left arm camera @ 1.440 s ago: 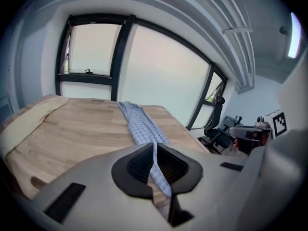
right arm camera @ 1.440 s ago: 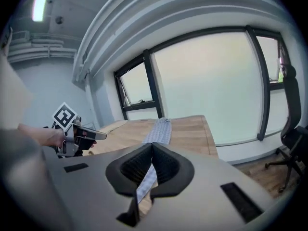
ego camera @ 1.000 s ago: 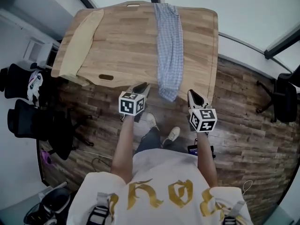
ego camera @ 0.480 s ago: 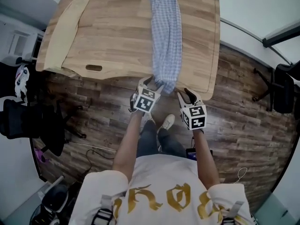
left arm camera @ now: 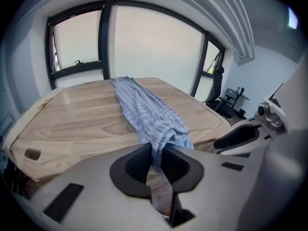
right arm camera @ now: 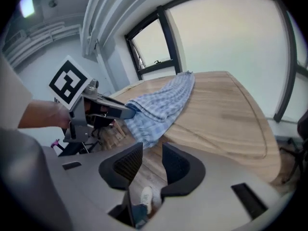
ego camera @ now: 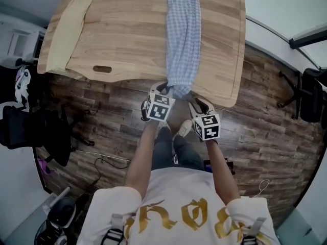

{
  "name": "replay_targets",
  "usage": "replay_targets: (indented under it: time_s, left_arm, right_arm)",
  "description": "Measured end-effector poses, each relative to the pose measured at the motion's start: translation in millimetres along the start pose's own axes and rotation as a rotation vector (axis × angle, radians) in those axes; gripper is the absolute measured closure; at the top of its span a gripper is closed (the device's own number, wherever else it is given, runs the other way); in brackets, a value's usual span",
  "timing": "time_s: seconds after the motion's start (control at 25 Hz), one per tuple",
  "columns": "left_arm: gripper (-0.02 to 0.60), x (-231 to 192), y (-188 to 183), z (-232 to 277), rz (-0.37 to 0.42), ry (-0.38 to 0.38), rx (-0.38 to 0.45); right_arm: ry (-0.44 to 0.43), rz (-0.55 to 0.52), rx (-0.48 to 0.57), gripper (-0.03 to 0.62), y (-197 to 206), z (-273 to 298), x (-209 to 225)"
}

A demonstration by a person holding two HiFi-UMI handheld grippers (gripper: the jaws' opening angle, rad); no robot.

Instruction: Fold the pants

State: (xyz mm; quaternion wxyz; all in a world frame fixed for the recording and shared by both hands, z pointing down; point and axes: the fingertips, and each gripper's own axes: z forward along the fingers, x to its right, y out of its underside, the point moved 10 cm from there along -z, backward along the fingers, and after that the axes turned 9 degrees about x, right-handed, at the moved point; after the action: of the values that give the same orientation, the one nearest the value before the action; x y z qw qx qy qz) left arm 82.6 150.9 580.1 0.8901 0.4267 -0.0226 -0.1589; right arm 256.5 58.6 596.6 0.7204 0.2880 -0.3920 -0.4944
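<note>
Blue checked pants (ego camera: 183,34) lie lengthwise on the wooden table (ego camera: 117,34), their near end drooping over the front edge. My left gripper (ego camera: 164,88) is at that end; in the left gripper view its jaws (left arm camera: 155,160) have just been closing and pinch the fabric (left arm camera: 144,112). My right gripper (ego camera: 196,105) hangs just right of the hem, below the table edge. Its jaws (right arm camera: 147,165) have just been opening and stand apart with nothing between them; the pants (right arm camera: 161,105) lie a little ahead, and the left gripper (right arm camera: 103,107) grips their corner.
A cream cloth (ego camera: 69,29) runs along the table's left side. Black office chairs (ego camera: 25,131) stand at the left and another (ego camera: 311,101) at the right. My shoes (ego camera: 181,129) are on the plank floor under the grippers. Windows rise behind the table.
Both grippers came down and in toward the table's front edge. The left one spread its jaws, then closed them on the pants' hanging end. The right one opened its jaws.
</note>
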Motion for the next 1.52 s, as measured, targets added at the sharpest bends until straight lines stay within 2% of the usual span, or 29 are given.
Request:
replay_targets:
  time_s: [0.12, 0.16, 0.24, 0.48, 0.68, 0.88, 1.12, 1.16, 1.2, 1.24, 1.36, 1.52]
  left_arm:
    - [0.512, -2, -5, -16, 0.017, -0.007, 0.032]
    - [0.512, -3, -6, -21, 0.023, -0.011, 0.037]
    - [0.514, -6, -5, -30, 0.026, -0.022, 0.044]
    - [0.514, -8, 6, -49, 0.029, -0.022, 0.044]
    - [0.513, -7, 14, -60, 0.021, -0.005, 0.042]
    - [0.514, -4, 16, -67, 0.024, 0.02, 0.047]
    - [0.514, -4, 19, -72, 0.025, 0.028, 0.042]
    - [0.514, -5, 21, -72, 0.032, 0.027, 0.033]
    - [0.514, -5, 23, -73, 0.044, 0.024, 0.021]
    - [0.513, -5, 24, -75, 0.057, 0.021, 0.012]
    - [0.514, -8, 24, -84, 0.078, 0.028, -0.005]
    - [0.514, -5, 14, -107, 0.041, 0.115, -0.027]
  right_arm:
    - [-0.085, 0.307, 0.014, 0.414, 10, 12, -2]
    - [-0.107, 0.421, 0.027, 0.381, 12, 15, -2]
    - [-0.13, 0.596, 0.06, 0.358, 17, 18, 0]
    - [-0.187, 0.894, 0.195, 0.314, 10, 27, 2]
    - [-0.239, 1.066, 0.224, 0.268, 26, 47, 4]
    - [-0.269, 1.14, 0.243, 0.247, 42, 65, 5]
    - [-0.42, 1.187, 0.328, 0.241, 32, 85, -2]
    - [-0.439, 1.196, 0.336, 0.273, 29, 86, -3]
    - [-0.451, 1.198, 0.347, 0.417, 26, 85, -5]
    - [-0.46, 1.191, 0.359, 0.517, 23, 82, -6]
    - [-0.523, 1.159, 0.37, 0.531, 11, 66, -13]
    - [-0.63, 1.154, 0.388, 0.533, -11, 27, -18]
